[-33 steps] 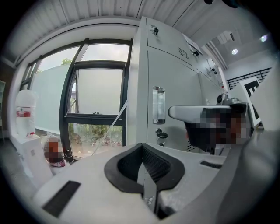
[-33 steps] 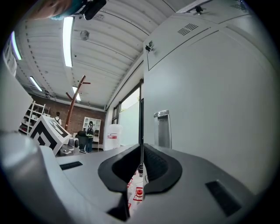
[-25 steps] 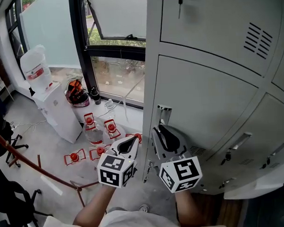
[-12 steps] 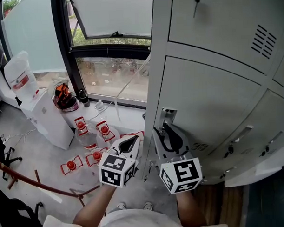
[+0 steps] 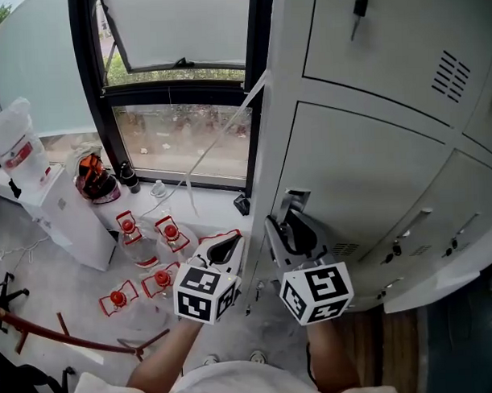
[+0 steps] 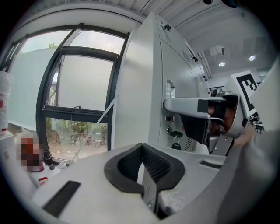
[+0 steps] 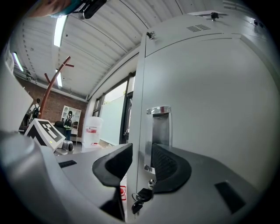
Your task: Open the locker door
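My right gripper (image 7: 141, 158) has its pads (image 7: 116, 164) spread, and they have just been opening wider. Between them stands the free edge of the locker door (image 7: 210, 109), and as far as I can see neither pad presses on it. The pad at three o'clock lies over the foot of the chrome handle (image 7: 158, 127). The pad at nine o'clock hangs off the outer side of the edge. Just below, at six o'clock, a key (image 7: 139, 199) dangles under the handle.

My left gripper (image 6: 143, 168) has its pads pressed together on nothing. It floats at nine o'clock of the right one, near it but apart from the locker.

In the head view the locker door is the middle one of its column, with the handle at twelve o'clock from my right gripper. It looks shut, or at most a crack ajar; I cannot tell which. Further out, at ten o'clock, are the window (image 5: 180, 141) and some bottles (image 5: 139, 236) on the floor (image 5: 72, 294).

I judge this step to be getting purchase at the handle, since the locker door is not swung out. The next move calls for closing the pads firmly on the edge or the handle's lip. Then I should draw it towards me in an arc about its far side, which I take to be at three o'clock, and keep clear of the key
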`<action>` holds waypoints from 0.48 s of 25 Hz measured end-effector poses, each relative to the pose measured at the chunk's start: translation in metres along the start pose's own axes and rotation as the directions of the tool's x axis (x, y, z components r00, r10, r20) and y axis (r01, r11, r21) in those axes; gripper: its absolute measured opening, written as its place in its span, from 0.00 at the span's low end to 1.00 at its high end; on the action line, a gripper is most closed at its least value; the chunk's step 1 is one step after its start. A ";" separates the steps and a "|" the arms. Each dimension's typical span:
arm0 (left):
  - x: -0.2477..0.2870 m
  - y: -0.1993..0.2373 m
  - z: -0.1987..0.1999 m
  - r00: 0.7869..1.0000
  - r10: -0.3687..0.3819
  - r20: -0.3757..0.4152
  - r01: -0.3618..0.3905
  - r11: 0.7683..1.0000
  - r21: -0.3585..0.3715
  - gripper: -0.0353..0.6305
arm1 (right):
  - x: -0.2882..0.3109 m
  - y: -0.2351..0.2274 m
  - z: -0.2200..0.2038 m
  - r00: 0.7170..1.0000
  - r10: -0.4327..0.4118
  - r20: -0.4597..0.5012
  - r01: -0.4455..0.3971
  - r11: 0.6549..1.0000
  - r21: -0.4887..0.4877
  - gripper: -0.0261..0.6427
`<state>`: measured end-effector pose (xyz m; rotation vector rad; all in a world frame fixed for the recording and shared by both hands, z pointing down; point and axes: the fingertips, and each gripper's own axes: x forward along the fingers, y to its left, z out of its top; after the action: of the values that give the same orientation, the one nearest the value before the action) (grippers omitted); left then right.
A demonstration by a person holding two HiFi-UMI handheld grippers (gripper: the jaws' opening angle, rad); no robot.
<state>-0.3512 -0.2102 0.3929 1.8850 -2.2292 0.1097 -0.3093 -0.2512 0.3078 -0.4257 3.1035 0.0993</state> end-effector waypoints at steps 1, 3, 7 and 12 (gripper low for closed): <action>-0.001 0.001 0.000 1.000 -0.005 0.003 0.005 1.000 0.000 0.06 | 0.001 0.000 0.000 1.000 -0.008 -0.002 0.008 1.000 -0.002 0.21; -0.003 0.003 0.002 1.000 -0.014 0.009 0.014 1.000 0.001 0.06 | 0.002 0.000 0.000 1.000 -0.031 -0.002 0.031 1.000 0.003 0.21; -0.006 0.003 0.003 0.999 -0.036 0.018 0.036 0.999 0.002 0.06 | 0.002 0.002 0.001 0.999 -0.049 0.004 0.049 0.997 0.053 0.21; -0.012 0.001 0.001 0.998 -0.066 0.016 0.066 0.998 0.007 0.06 | -0.007 0.006 0.002 0.997 -0.069 0.018 0.067 0.995 0.069 0.21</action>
<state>-0.3509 -0.1983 0.3895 1.9676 -2.1764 0.0908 -0.3043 -0.2437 0.3058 -0.5244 3.0578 -0.0029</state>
